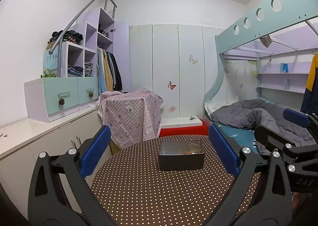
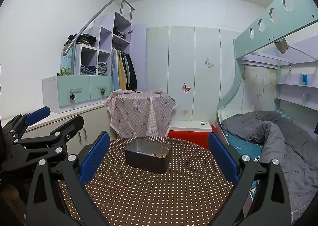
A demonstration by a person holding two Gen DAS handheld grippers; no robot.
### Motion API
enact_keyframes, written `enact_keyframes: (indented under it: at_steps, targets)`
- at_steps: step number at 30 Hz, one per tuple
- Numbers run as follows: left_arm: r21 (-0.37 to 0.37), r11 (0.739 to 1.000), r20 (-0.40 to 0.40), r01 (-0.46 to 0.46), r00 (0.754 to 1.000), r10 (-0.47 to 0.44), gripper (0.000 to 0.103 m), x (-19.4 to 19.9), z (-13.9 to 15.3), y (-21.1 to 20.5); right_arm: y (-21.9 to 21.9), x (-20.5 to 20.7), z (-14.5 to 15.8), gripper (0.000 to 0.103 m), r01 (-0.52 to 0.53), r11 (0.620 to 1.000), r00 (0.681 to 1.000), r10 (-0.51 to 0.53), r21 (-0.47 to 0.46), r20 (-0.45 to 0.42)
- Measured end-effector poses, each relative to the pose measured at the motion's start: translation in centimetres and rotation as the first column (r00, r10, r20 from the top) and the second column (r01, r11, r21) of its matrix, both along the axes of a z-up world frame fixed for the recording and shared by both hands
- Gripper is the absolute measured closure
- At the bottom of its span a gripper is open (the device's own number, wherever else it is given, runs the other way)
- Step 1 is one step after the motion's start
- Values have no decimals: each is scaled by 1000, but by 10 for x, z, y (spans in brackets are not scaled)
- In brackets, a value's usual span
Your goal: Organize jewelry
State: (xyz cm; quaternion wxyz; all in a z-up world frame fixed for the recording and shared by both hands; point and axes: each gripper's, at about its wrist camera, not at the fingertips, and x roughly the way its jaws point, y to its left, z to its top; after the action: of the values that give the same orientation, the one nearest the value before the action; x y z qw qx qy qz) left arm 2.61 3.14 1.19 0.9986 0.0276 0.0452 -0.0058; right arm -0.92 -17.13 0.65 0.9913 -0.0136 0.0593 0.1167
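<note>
A dark grey metal box (image 1: 181, 157) stands on the far part of a round table with a brown polka-dot cloth (image 1: 149, 192). Jewelry (image 1: 191, 150) lies inside it: a pale chain and orange beads. My left gripper (image 1: 160, 154) is open and empty, held above the table in front of the box. My right gripper (image 2: 159, 158) is open and empty, with the box (image 2: 148, 155) ahead between its fingers and the jewelry (image 2: 161, 153) in its right end. Each gripper shows at the edge of the other's view.
A low white cabinet (image 1: 39, 132) runs along the left. A stand draped in pink checked cloth (image 1: 131, 114) is behind the table. A bunk bed with a grey duvet (image 1: 258, 114) is on the right. A red and white box (image 1: 182, 126) sits on the floor.
</note>
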Motion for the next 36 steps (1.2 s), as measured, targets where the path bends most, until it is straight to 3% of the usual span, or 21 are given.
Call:
enact_keyframes:
  at_steps: [36]
  targets:
    - [8,1000,-25,-1,1000,1,6,3,-12,6,2,8,-7,8,-2,1000,999,3,10,-42]
